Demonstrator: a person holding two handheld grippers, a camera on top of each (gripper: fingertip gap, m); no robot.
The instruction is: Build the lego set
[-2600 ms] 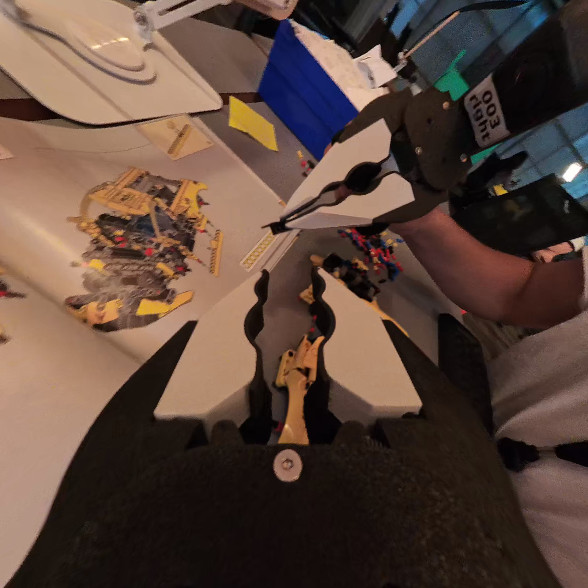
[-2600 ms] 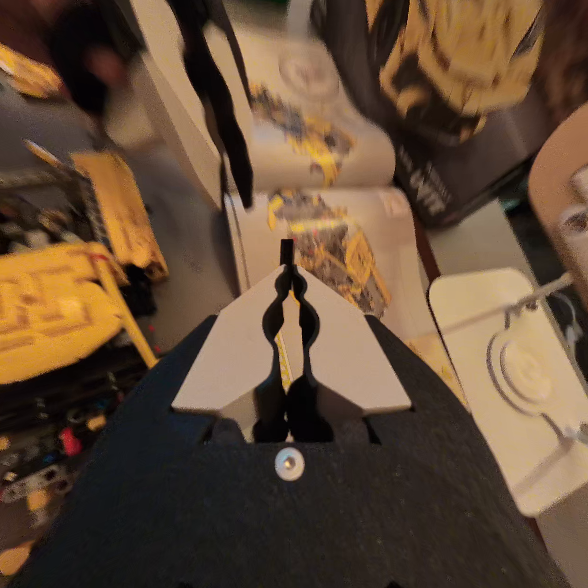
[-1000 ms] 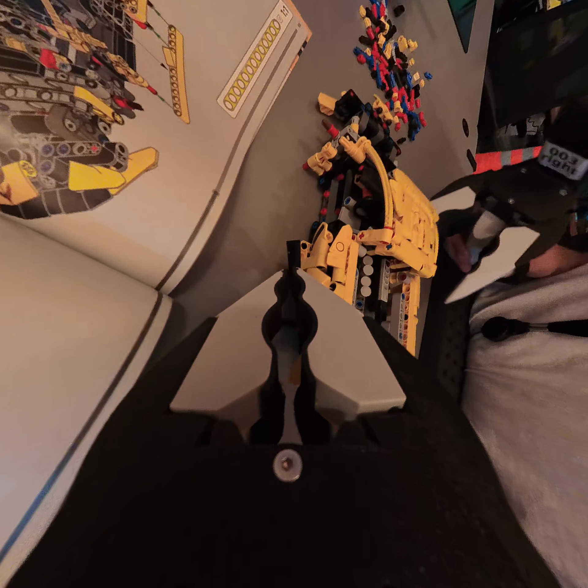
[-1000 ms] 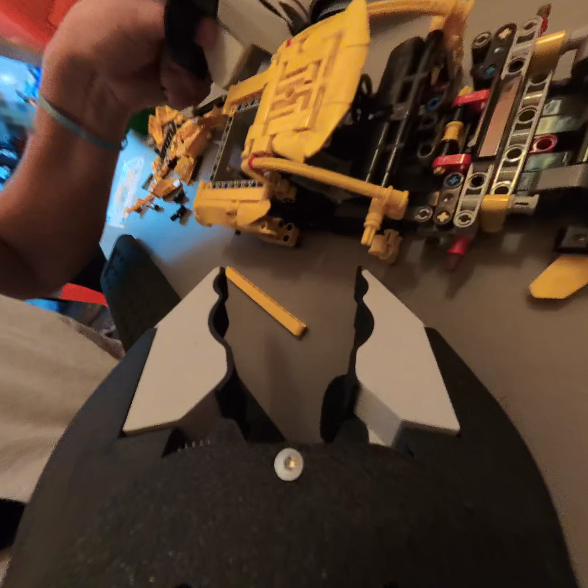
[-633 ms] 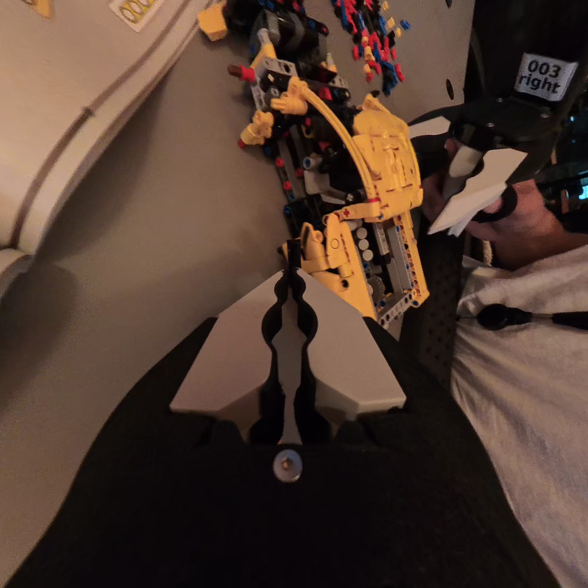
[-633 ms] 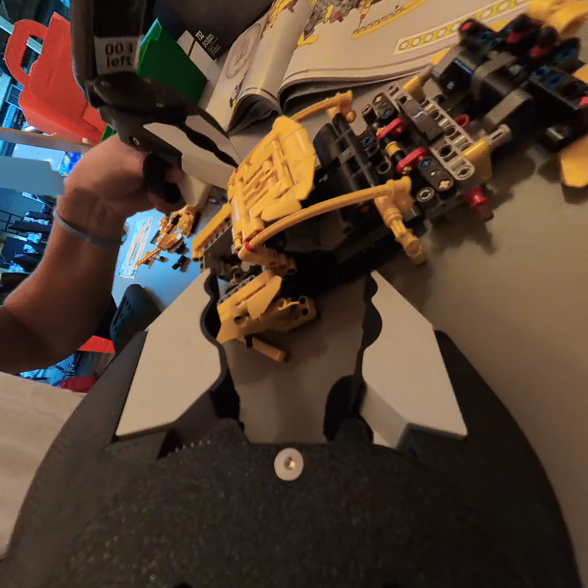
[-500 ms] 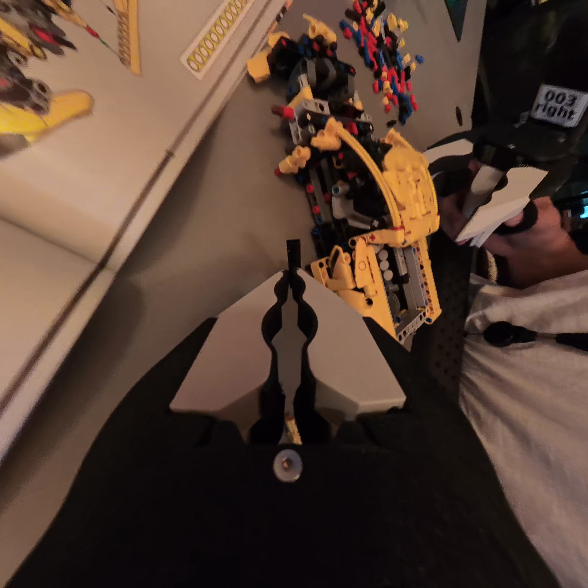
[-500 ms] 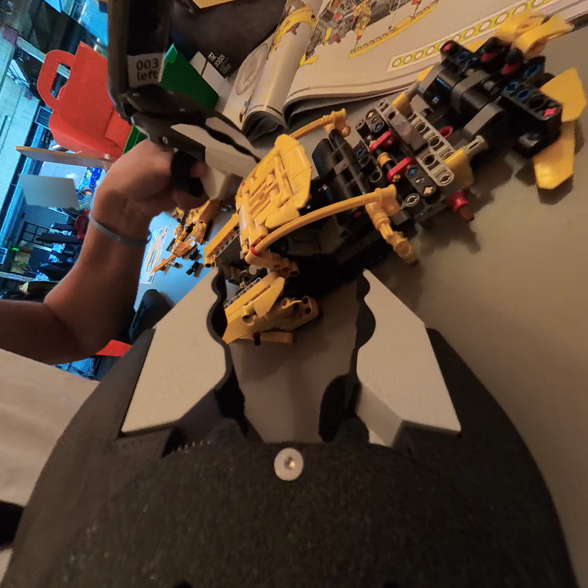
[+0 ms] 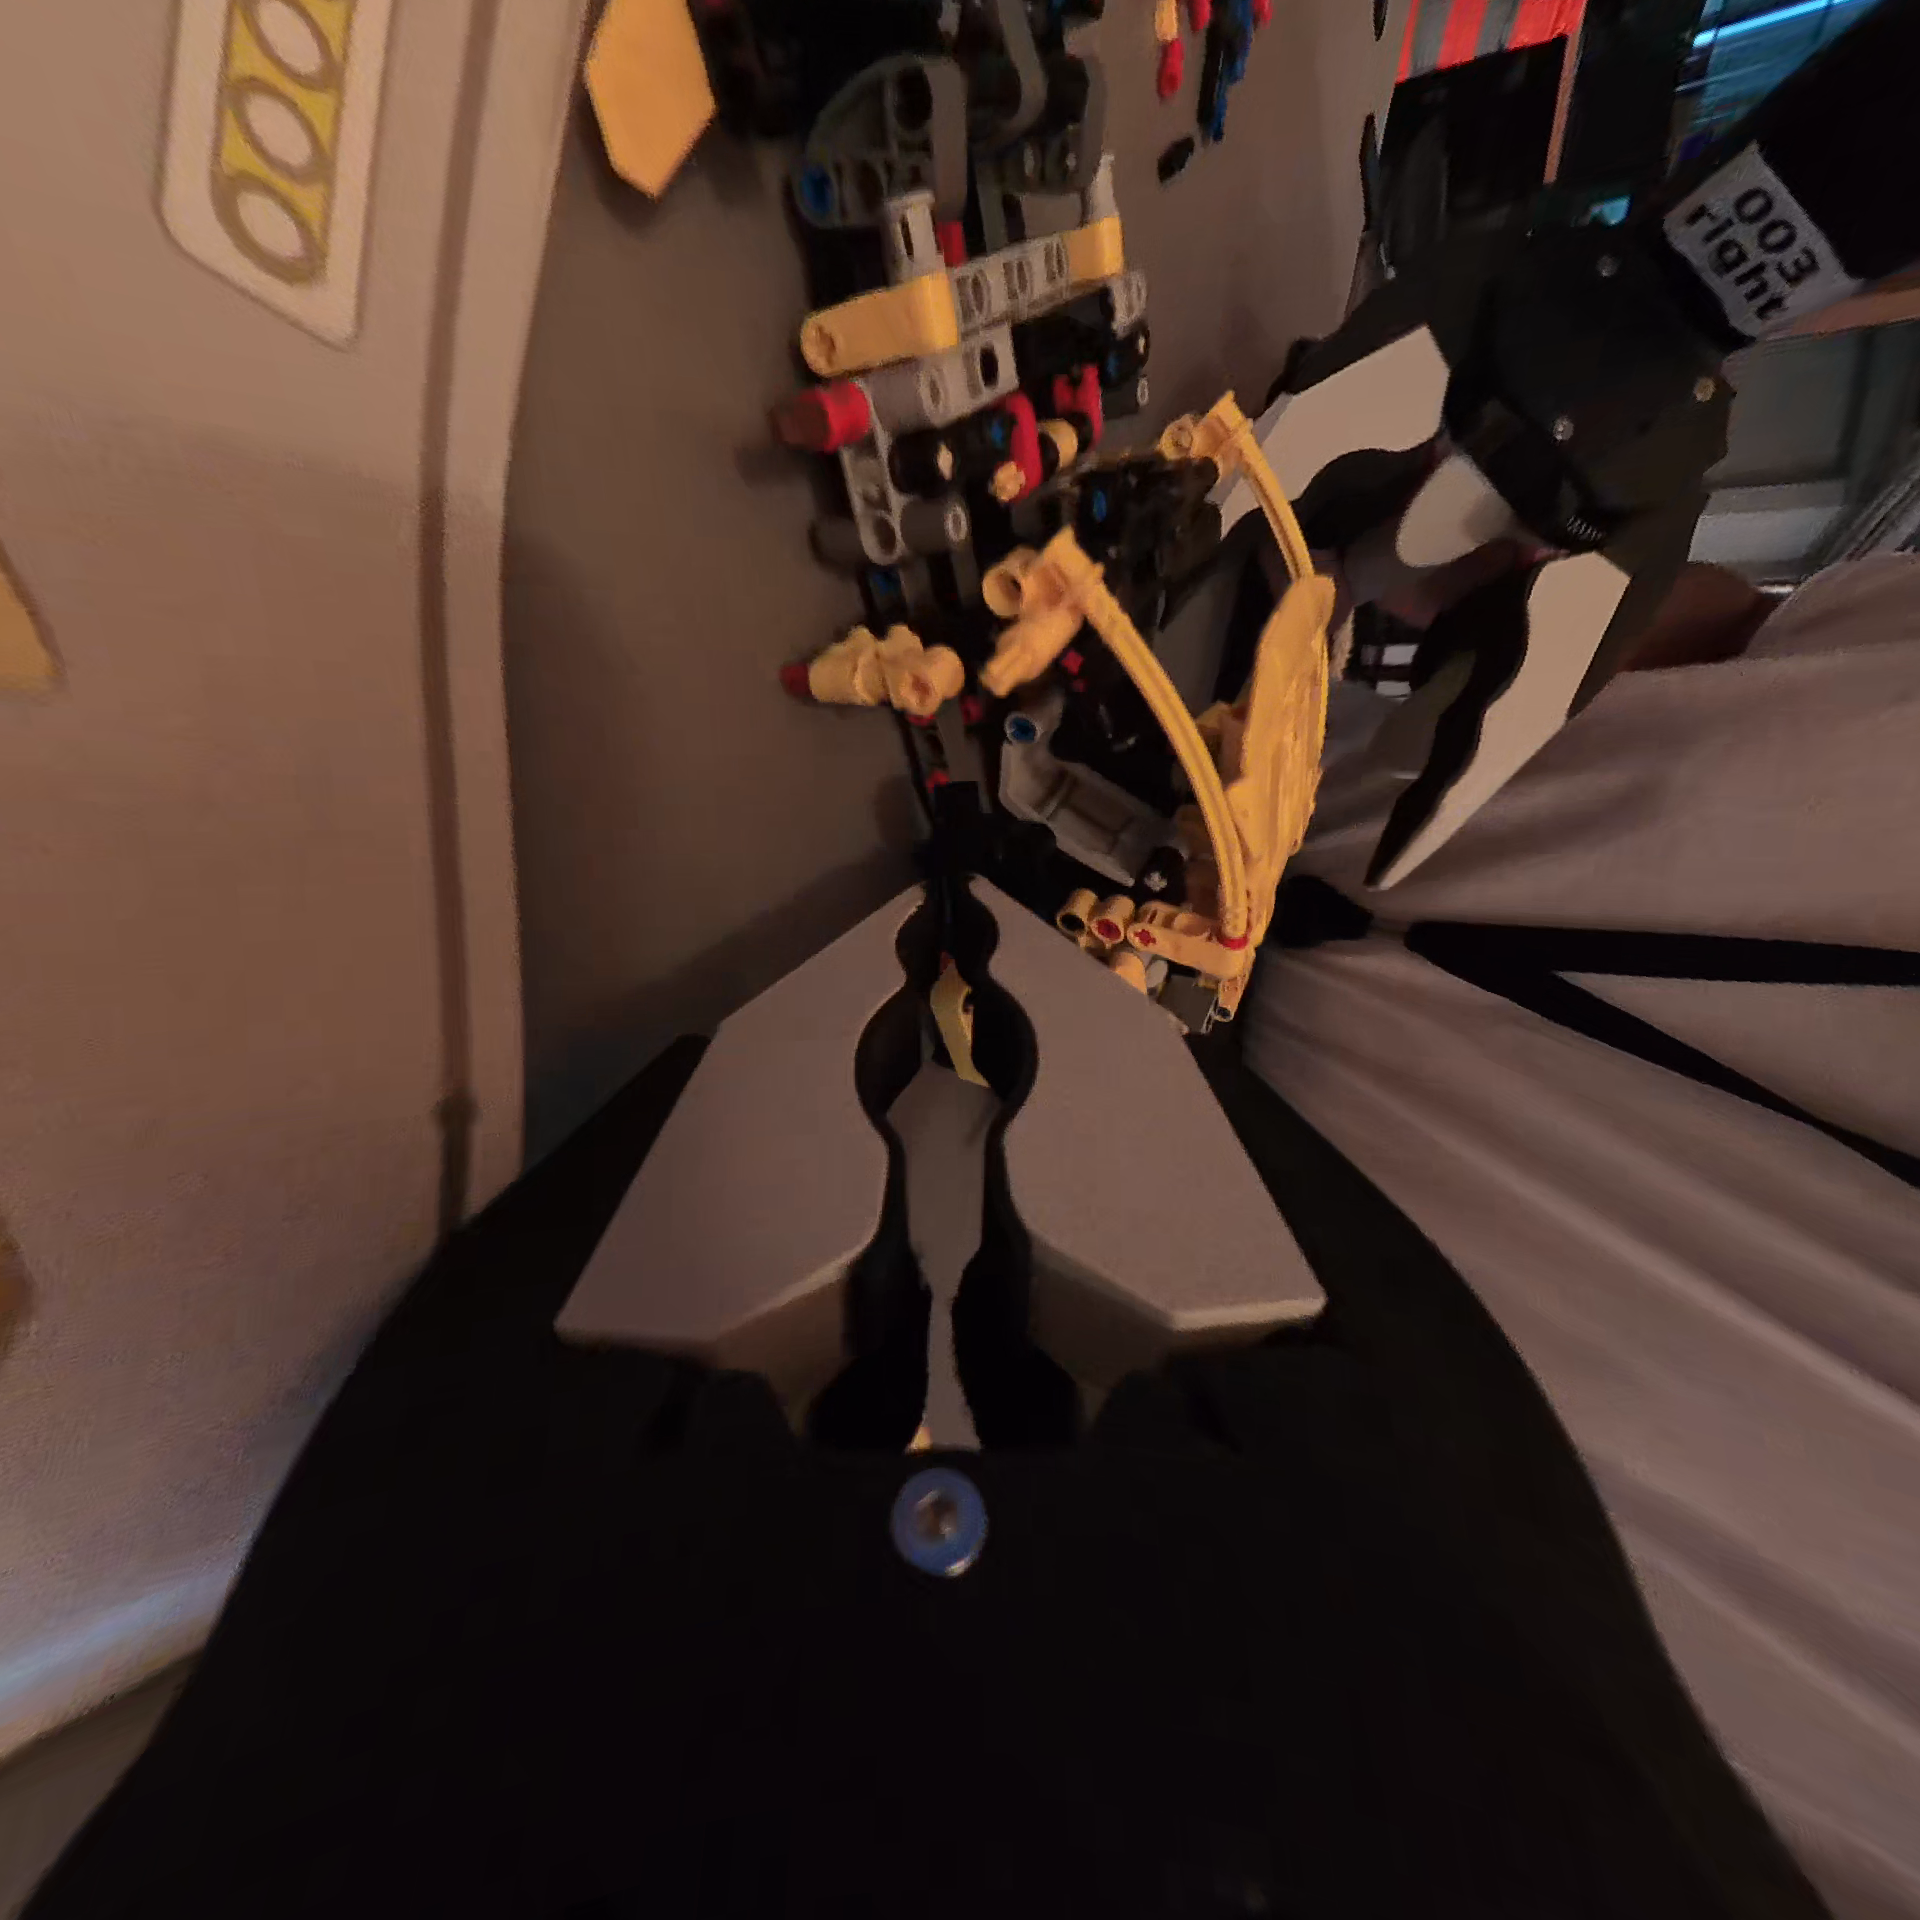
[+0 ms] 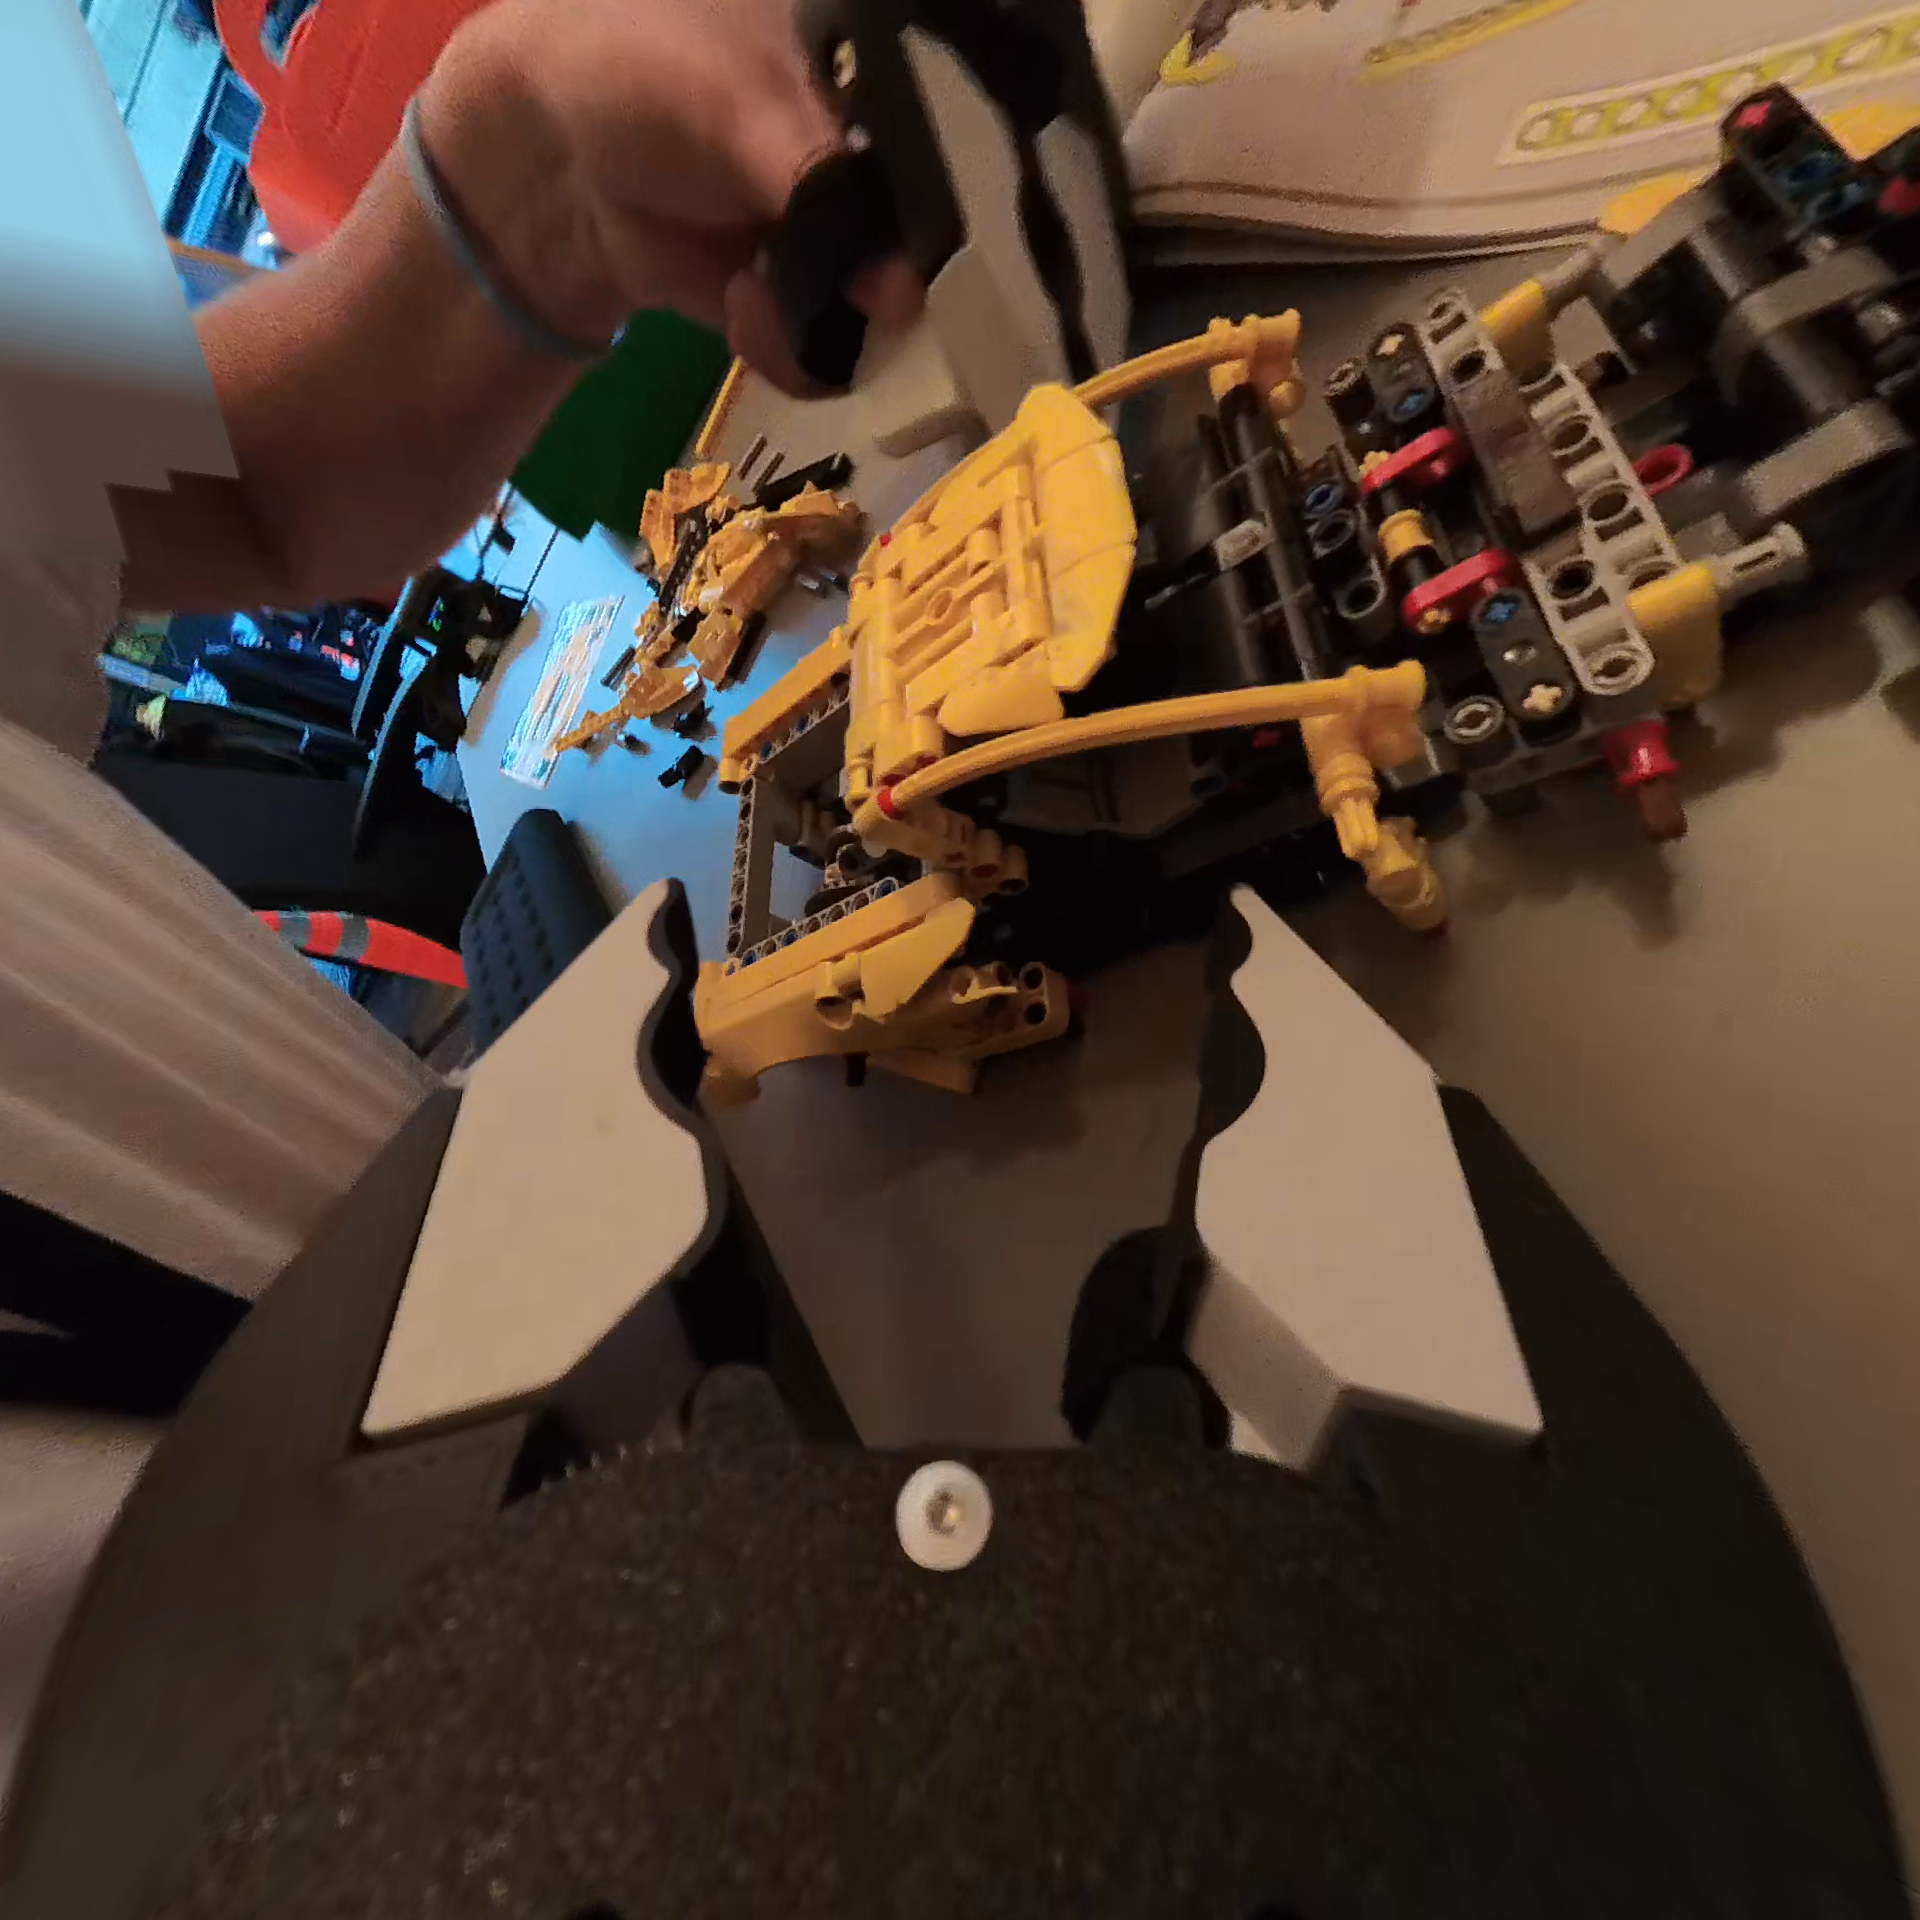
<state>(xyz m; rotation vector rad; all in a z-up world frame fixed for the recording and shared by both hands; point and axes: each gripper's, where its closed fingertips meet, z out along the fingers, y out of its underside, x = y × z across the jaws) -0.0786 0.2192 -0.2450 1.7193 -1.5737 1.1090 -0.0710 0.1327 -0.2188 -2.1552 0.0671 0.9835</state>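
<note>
The yellow, black and grey lego model (image 9: 1049, 623) lies on the grey table (image 9: 644, 623). My left gripper (image 9: 951, 909) is shut on a small black pin (image 9: 954, 831) that sticks out of its tips and touches the model's near side. A yellow part (image 9: 956, 1023) shows through the gap behind the tips. In the right wrist view my right gripper (image 10: 951, 925) is open and empty, and its left finger (image 10: 582, 1122) is next to the model's (image 10: 997, 623) yellow front end. The left gripper (image 10: 1070, 312) hangs over the model's far side. The right gripper (image 9: 1320, 649) shows open beyond the model.
The open instruction booklet (image 9: 260, 520) lies left of the model; it also shows in the right wrist view (image 10: 1455, 114). Loose yellow and black pieces (image 10: 717, 561) lie farther along the table. A green box (image 10: 623, 416) and a black chair back (image 10: 530, 925) stand beyond. Small red and blue pieces (image 9: 1205, 52) lie past the model. Across from one pair of fingers to the other is roughly 10 centimetres.
My left gripper has moved in close to the model with the black pin still held. My right gripper has come nearer to the model's yellow front end and stays open.
</note>
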